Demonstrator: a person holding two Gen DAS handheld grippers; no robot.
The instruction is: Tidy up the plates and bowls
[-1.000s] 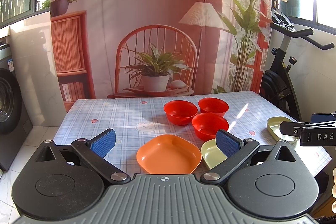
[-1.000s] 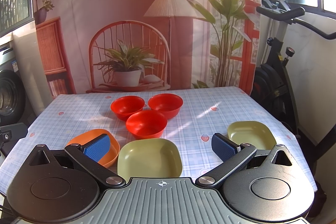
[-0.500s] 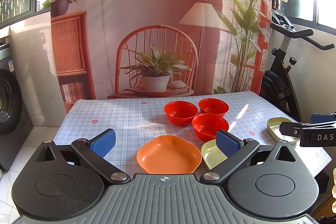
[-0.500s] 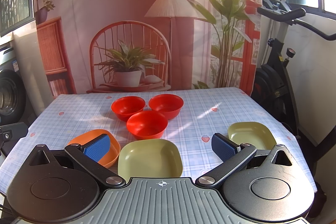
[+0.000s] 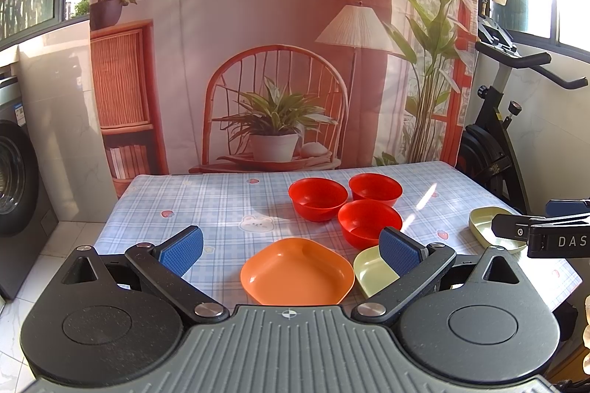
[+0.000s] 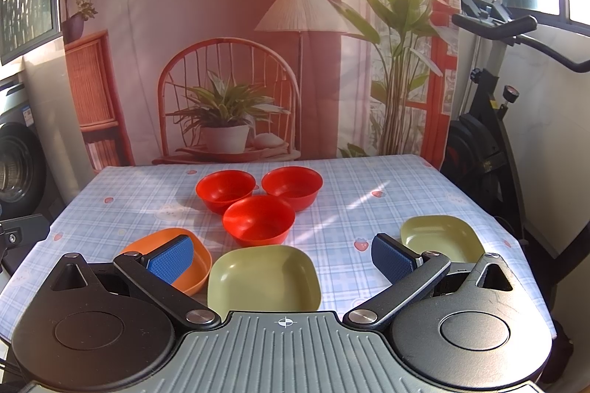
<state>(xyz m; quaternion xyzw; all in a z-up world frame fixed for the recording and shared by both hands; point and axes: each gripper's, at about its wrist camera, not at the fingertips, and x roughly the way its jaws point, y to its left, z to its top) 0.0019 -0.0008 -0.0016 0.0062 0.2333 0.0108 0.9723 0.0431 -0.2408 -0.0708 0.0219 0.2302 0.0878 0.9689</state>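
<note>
Left hand-held gripper [image 5: 291,251] is spread wide, blue pads far apart, gripping nothing and touching nothing. Straight ahead of it, between the fingers, sits the orange plate [image 5: 297,273] flat on the bench [image 5: 206,205], rounded-square, one corner pointing back at the tool. Just beyond its right pad lies a green plate [image 5: 370,269], half hidden by that pad.

Right hand-held gripper [image 6: 282,260] is just as wide and empty. That same green plate [image 6: 263,277] lies dead centre before it, opening up, edges square to the fingers. Another green plate [image 6: 440,236] rests beside its right pad; the orange plate [image 6: 195,258] peeks out behind its left pad.

Further ahead, three red bowls [image 6: 258,219] stand upright in a tight triangle, rims close together, one nearer and two behind.
</note>
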